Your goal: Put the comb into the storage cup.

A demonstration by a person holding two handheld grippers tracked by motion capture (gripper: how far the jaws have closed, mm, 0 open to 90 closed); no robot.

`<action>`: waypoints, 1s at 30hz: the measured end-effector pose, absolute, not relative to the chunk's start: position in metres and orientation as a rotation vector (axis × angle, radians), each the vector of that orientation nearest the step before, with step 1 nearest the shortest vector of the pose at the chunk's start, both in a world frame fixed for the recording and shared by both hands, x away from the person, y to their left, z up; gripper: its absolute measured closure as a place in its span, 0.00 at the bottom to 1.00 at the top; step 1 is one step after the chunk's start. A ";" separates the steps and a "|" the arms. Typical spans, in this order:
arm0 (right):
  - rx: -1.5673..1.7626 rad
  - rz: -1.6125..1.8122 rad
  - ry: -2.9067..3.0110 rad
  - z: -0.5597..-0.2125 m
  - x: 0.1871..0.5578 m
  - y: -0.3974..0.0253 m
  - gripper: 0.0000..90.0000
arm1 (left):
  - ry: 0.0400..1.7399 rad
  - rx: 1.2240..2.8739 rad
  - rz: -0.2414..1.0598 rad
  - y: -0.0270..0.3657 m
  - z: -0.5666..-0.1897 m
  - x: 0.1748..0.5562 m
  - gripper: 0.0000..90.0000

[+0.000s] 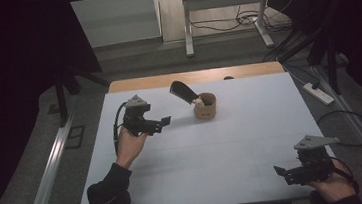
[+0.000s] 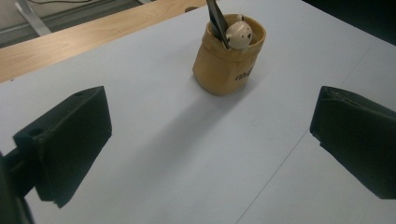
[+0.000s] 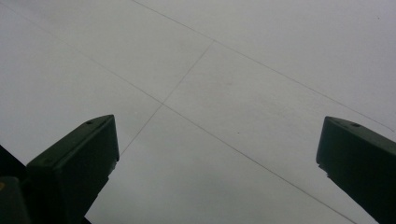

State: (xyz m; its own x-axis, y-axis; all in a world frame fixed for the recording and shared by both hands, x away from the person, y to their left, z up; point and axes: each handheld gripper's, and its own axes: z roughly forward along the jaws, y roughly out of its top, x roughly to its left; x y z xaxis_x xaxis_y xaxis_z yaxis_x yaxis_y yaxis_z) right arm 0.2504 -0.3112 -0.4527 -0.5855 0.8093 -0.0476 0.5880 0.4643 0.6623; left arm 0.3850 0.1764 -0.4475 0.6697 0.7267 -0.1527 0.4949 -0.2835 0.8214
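Observation:
A tan fabric pouch stands upright on the white table, toward its far middle. A dark flat tool leans out of it to the left, and a small cream bear figure peeks over its rim. My left gripper is open, held a little left of the pouch with its jaws pointing at it and nothing between them. My right gripper is open near the table's front right corner, over bare table.
A wooden strip runs along the table's far edge. Beyond it stand a white desk frame and loose cables on the floor. A power strip lies on the floor to the right. Metal rails flank the table.

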 end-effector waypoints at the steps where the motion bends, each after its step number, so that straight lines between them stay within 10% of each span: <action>1: 1.180 0.863 2.361 -0.453 0.250 -0.311 0.00 | 0.951 1.950 0.312 0.177 -0.448 0.384 0.00; 30: 1.171 0.869 2.364 -0.453 0.250 -0.311 0.00 | 0.982 1.951 0.318 0.189 -0.448 0.352 0.00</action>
State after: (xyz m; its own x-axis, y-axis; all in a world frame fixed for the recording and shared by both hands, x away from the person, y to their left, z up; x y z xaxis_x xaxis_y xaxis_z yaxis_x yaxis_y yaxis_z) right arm 0.2499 -0.3112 -0.4525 -0.5906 0.8056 -0.0479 0.5829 0.4669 0.6650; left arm 0.3518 0.1888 -0.4482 0.6513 0.7428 -0.1550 0.5112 -0.2785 0.8131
